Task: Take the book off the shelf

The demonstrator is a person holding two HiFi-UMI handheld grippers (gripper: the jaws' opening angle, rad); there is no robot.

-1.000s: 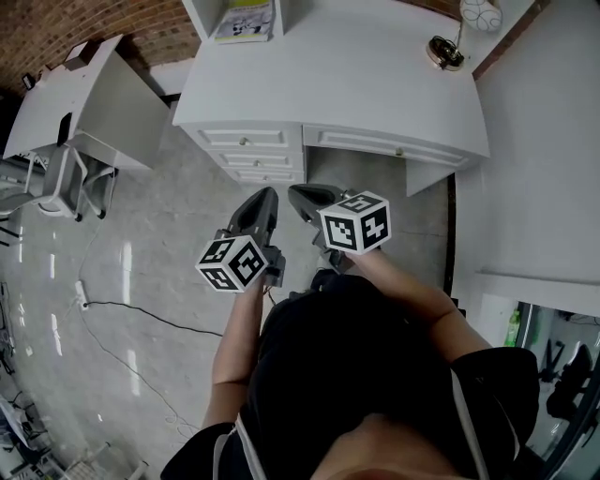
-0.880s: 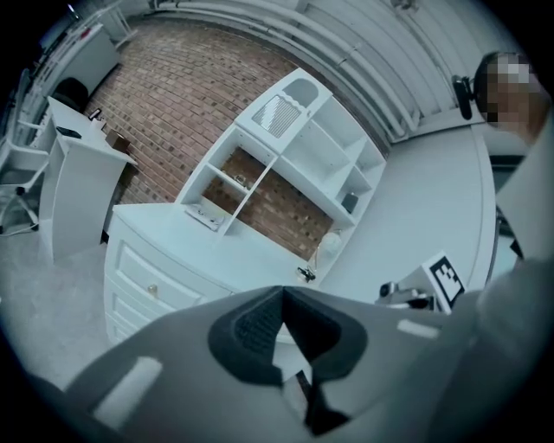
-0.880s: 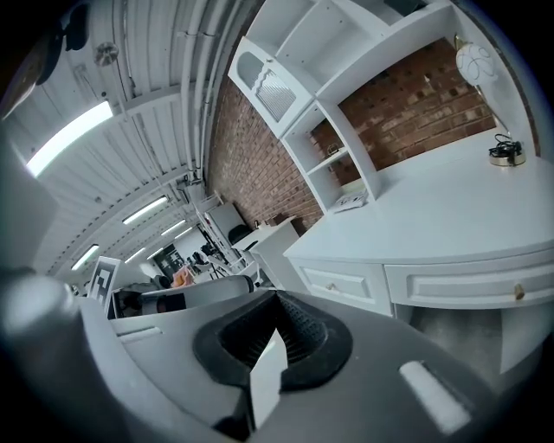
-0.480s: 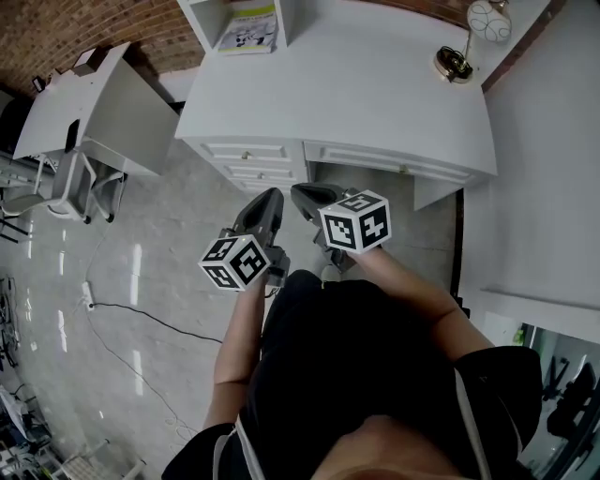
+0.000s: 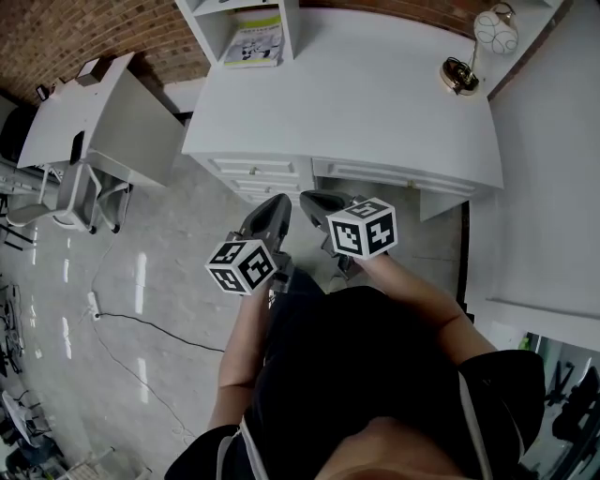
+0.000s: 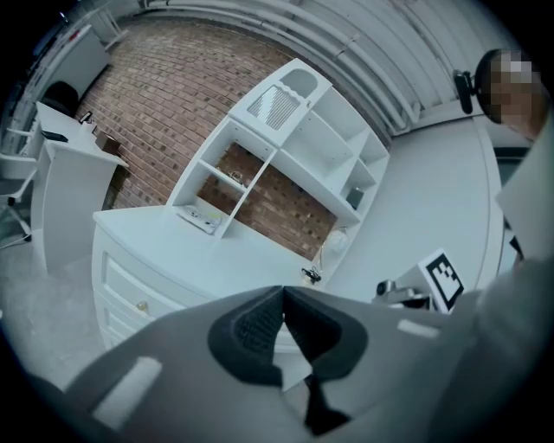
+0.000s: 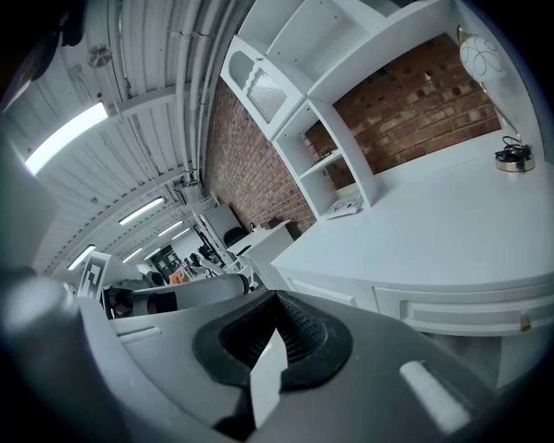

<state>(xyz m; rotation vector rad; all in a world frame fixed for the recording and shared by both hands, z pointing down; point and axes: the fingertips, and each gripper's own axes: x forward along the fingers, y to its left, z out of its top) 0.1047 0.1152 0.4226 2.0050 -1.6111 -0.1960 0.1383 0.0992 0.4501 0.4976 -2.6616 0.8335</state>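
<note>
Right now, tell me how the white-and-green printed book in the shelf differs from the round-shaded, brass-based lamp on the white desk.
The book lies flat; the lamp stands upright. The book is inside the white shelf unit's lowest left compartment; the lamp stands in the open at the white desk's right rear corner. Both sit at the desk's back.

desk [image 5: 375, 94] white | wall [image 5: 84, 28] red brick | book [image 5: 255, 39] yellow-white | floor [image 5: 169, 281] grey
</note>
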